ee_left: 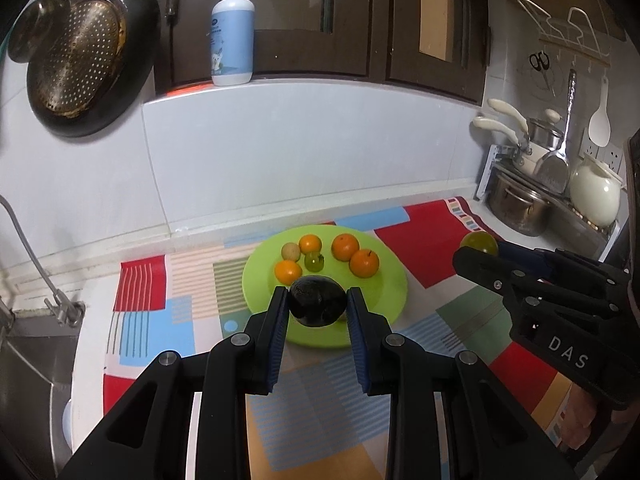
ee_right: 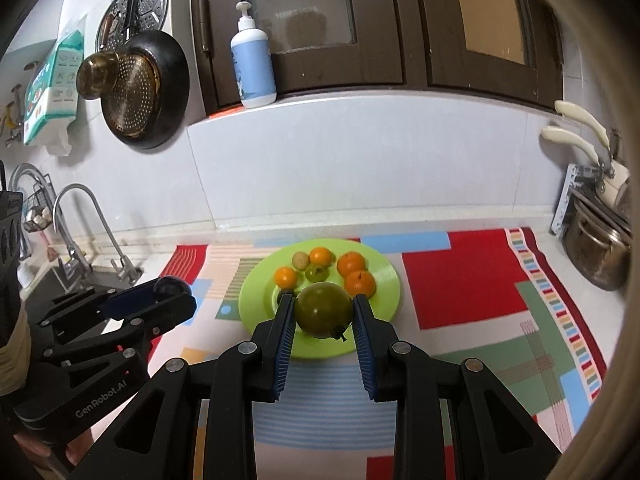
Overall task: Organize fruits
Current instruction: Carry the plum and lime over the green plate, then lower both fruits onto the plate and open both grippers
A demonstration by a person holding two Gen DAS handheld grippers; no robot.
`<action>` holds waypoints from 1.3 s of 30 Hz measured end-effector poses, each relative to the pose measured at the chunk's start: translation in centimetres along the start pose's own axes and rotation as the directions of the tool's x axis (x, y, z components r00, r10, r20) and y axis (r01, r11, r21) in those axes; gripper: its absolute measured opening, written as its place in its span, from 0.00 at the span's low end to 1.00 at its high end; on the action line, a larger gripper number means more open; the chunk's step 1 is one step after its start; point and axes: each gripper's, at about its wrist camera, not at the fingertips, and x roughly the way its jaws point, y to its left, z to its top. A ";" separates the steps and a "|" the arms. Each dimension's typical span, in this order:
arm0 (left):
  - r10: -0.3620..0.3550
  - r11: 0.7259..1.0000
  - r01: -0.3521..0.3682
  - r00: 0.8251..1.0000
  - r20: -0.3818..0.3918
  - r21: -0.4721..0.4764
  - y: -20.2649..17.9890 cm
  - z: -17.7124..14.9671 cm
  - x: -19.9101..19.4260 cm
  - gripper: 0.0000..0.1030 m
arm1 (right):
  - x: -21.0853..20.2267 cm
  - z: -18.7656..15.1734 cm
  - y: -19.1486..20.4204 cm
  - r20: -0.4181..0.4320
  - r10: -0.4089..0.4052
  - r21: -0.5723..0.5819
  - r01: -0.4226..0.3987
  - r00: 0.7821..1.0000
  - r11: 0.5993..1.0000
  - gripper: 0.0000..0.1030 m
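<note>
Left gripper (ee_left: 318,308) clamped on a dark avocado (ee_left: 318,301), blue pads pressed to both its sides, held over the near rim of the green plate (ee_left: 390,280). Beyond the fingertips, on the plate: four oranges (ee_left: 364,263), a small green tomato (ee_left: 313,261) among them, a pale round fruit (ee_left: 291,251) at the far left. Off to the right of this gripper, the right gripper (ee_left: 478,254) seen side-on, a yellow-green fruit between its fingers.

Right gripper (ee_right: 324,314) closed on a large green tomato (ee_right: 324,311), stem end turned down and toward the camera, also held over the plate's (ee_right: 386,276) near part. Just past its fingertips, the same oranges (ee_right: 360,283) and small fruits. To its left, the left gripper (ee_right: 170,294) in side view with the dark avocado (ee_right: 170,285) at its tip.

Under both grippers, a patterned mat (ee_right: 460,280) in red, blue and green blocks on the counter. Far ahead, a white tiled wall with a pump bottle (ee_left: 233,30) on the ledge. Ahead and left, a hanging pan with a strainer (ee_left: 86,60) and a tap (ee_right: 80,232); ahead and right, stacked pots (ee_left: 520,204).
</note>
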 end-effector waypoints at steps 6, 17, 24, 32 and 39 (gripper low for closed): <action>-0.009 1.000 0.009 1.000 0.001 -0.001 0.4 1.4 1.5 0.28 | 1.2 1.2 0.0 0.017 0.005 -0.019 -0.005 1.000 1.000 0.29; -0.029 1.000 0.028 0.999 -0.044 -0.014 1.5 3.2 6.3 0.28 | 5.5 2.7 -0.3 -0.008 0.017 -0.038 -0.018 1.000 0.999 0.29; -0.039 0.999 0.038 0.995 -0.097 -0.004 1.6 3.0 10.1 0.28 | 9.5 2.9 -0.8 -0.060 0.020 -0.062 -0.024 0.998 0.998 0.29; -0.085 0.996 0.083 0.984 -0.159 -0.017 1.9 2.5 14.1 0.29 | 13.6 2.3 -1.5 -0.129 0.027 -0.080 -0.037 0.991 0.996 0.29; -0.068 0.998 0.064 0.982 -0.176 -0.026 2.4 2.1 15.2 0.35 | 15.5 2.0 -2.2 -0.160 0.019 -0.062 -0.029 0.987 0.998 0.34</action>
